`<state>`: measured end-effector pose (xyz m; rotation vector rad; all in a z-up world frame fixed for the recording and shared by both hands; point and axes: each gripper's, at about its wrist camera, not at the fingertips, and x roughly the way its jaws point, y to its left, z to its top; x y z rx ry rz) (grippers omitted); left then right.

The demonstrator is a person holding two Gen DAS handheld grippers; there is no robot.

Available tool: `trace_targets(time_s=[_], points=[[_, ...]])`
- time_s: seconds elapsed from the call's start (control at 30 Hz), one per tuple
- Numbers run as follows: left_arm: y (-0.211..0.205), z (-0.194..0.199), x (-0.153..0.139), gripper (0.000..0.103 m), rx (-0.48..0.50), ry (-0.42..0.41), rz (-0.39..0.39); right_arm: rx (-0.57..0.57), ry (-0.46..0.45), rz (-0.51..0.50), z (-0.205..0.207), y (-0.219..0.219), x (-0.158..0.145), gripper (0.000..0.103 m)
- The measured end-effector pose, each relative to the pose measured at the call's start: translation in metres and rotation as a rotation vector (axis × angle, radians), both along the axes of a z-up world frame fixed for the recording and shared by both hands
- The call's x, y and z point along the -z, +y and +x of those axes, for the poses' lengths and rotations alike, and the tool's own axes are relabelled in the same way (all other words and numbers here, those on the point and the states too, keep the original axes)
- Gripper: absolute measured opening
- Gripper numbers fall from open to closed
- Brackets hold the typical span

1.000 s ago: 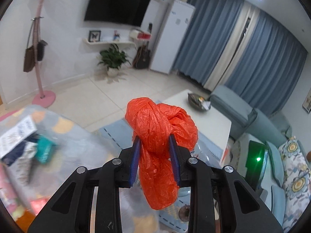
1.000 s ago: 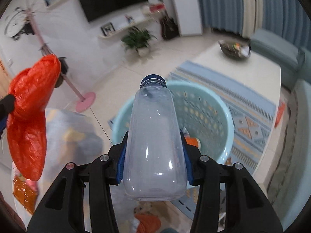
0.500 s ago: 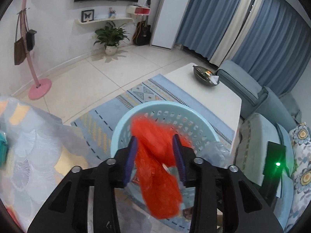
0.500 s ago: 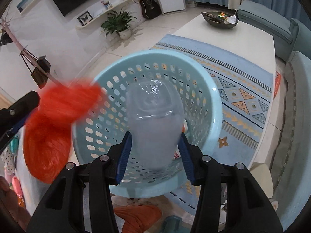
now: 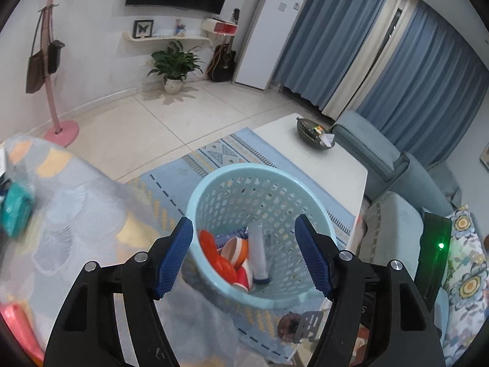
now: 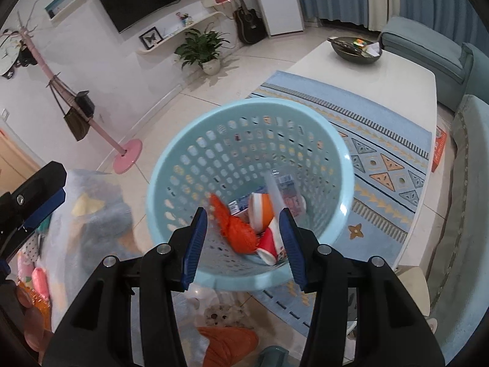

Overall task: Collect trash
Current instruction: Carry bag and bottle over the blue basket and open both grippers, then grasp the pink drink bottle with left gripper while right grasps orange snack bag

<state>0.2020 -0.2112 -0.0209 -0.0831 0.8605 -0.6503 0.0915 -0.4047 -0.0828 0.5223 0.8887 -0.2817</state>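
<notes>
- Left wrist view looks down into the light blue perforated basket [image 5: 259, 189], which stands on the patterned blue rug [image 5: 214, 156].
- The left gripper [image 5: 244, 255] hangs over the near side of the basket; its jaws are opening and nothing lies between the blue pads [image 5: 174, 258].
- The orange plastic bag [image 5: 211, 252] lies at the basket's bottom, against its left inner wall.
- The clear plastic bottle [image 5: 258, 252] leans inside the basket just right of the bag, its blue cap down on the basket floor.
- An orange-and-white cup [image 5: 237, 252] lies between bag and bottle on the basket floor.
- In the right wrist view the right gripper [image 6: 244, 241] also hovers over the basket's near rim [image 6: 159, 165], jaws apart with no object pinched between them.
- From that view the bag [image 6: 235, 226], blurred, sits in the basket's lower left; the bottle [image 6: 276, 194], also blurred, runs toward the right of the basket floor.
- A cloth-covered table [image 5: 76, 214] with a grey and yellow pattern stands just left of the basket.
- The white coffee table [image 5: 321, 165] stands beyond the basket on its right, with a dark bowl [image 5: 314, 134] at its far end.
</notes>
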Motion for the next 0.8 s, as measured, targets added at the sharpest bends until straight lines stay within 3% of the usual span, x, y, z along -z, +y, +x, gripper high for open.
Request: trace_targets(time_s=[0.4,0.53,0.67,0.8], points=[[0.092,-0.055,-0.062,0.068,-0.110,-0.141,-0.089,-0.119,-0.127,-0.055,-0.012,0.072,-0.065,0.047],[0.137,-0.066,-0.077,0.073,-0.216,-0.171,-0.086,-0.200,-0.163,-0.082,-0.012,0.109,-0.079,0.049],[0.189,-0.066,-0.084,0.082,-0.363,-0.173,-0.060,-0.308,-0.212,-0.122,-0.013,0.154,-0.092,0.062],[0.243,-0.060,-0.076,0.083,-0.485,-0.134,-0.042,-0.407,-0.253,-0.156,-0.013,0.196,-0.099,0.068]])
